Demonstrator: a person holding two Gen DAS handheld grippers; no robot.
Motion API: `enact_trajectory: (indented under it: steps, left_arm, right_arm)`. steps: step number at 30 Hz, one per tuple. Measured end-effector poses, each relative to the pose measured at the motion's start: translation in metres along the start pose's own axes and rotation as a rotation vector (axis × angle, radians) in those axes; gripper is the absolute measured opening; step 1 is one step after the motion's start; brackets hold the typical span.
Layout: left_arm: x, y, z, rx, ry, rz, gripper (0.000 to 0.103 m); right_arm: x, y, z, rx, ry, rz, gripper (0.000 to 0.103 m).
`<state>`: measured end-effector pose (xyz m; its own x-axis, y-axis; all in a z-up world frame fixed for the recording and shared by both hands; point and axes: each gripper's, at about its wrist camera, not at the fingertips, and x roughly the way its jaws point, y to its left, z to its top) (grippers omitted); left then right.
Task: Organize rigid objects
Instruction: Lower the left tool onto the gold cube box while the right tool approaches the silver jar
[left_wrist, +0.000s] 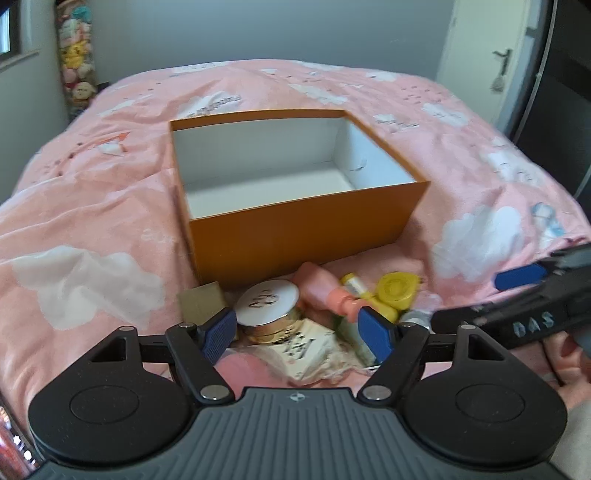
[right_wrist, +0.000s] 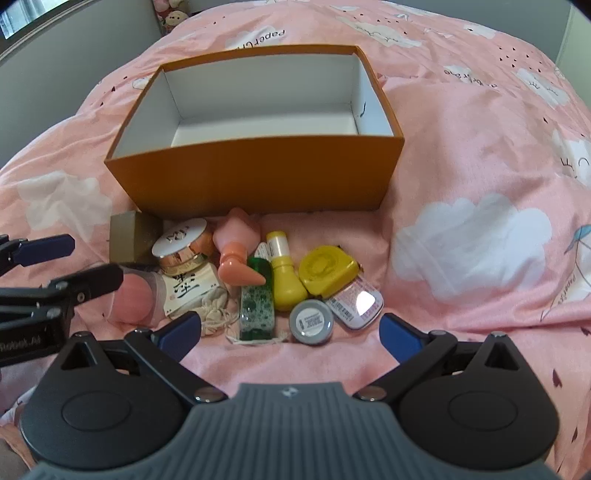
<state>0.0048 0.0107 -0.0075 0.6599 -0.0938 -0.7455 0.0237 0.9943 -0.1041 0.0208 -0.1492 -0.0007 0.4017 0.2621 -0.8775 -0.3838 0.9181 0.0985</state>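
The left gripper (left_wrist: 299, 334) is being held with its 2 blue pads spread wide, nothing pinched between them; below it a round jar with a white lid (left_wrist: 266, 304) and a small white printed box (left_wrist: 306, 347) are lying on the bedding. The right gripper (right_wrist: 290, 330) is likewise being held spread apart over the pile, empty, with a small grey tin (right_wrist: 311, 322) just in front of it.

The small things are being kept in a loose heap on the bed, just in front of the orange box (right_wrist: 258, 177): a green patterned bottle (right_wrist: 256, 299), a yellow bottle (right_wrist: 284, 277), a yellow tape measure (right_wrist: 327, 271), a flat pale tin (right_wrist: 356, 302), a pink bottle (right_wrist: 240, 254) and a brown cardboard cube (right_wrist: 131, 236). The orange box is standing open, its white inside showing bare.

Everything is being carried by a pink bedspread (left_wrist: 92, 229) printed with white clouds, rumpled into soft folds. Beyond the bed a grey wall (left_wrist: 258, 26) is being seen, with a column of plush toys (left_wrist: 75, 59) at the left and a white door with a dark handle (left_wrist: 480, 55) at the right.
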Motion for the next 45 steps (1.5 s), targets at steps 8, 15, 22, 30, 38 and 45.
enact_trajectory:
  steps: [8, 15, 22, 30, 38, 45]
  left_arm:
    - [0.008, 0.013, 0.006, -0.02, 0.06, -0.099, 0.075]
    - [0.02, 0.044, 0.013, -0.067, 0.12, -0.016, 0.066]
    - [0.04, 0.071, 0.014, -0.16, 0.182, 0.002, 0.065]
    - [0.057, 0.09, 0.013, -0.289, 0.172, 0.032, 0.071]
    - [0.079, 0.094, 0.016, -0.307, 0.19, 0.114, 0.074]
    - [0.091, 0.106, 0.019, -0.365, 0.213, 0.117, 0.073]
  right_arm:
    - [0.011, -0.009, 0.02, -0.002, 0.032, 0.083, 0.101]
    - [0.035, -0.007, 0.044, -0.031, 0.068, 0.137, 0.075]
    - [0.074, 0.013, 0.07, -0.035, 0.129, 0.223, 0.035]
    - [0.114, 0.051, 0.075, -0.017, 0.21, 0.335, 0.034]
    - [0.143, 0.054, 0.077, 0.058, 0.275, 0.377, 0.047]
    - [0.156, 0.059, 0.083, 0.065, 0.295, 0.339, 0.051]
